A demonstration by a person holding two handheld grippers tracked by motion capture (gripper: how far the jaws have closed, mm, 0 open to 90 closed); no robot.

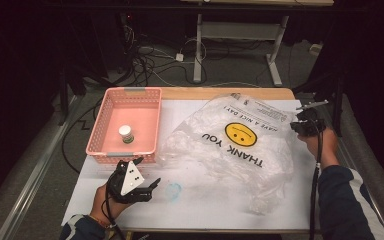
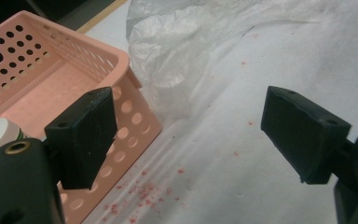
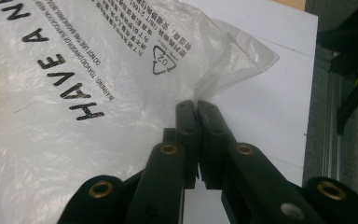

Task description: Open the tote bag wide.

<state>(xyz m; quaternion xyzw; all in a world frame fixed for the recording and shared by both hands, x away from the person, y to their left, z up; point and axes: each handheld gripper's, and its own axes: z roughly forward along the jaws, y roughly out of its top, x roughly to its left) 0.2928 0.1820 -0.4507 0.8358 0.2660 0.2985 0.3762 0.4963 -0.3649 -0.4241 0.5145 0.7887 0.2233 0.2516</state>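
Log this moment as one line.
right gripper: shut on bag edge | left gripper: open, idle by basket | bottle: in basket

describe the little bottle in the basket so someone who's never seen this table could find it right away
Start at the pink perforated basket on the table's far left, beside the crumpled smiley-face plastic bag. Standing upright on the basket's floor is a small bottle with a white cap and a greenish label. It is the one item inside the basket.
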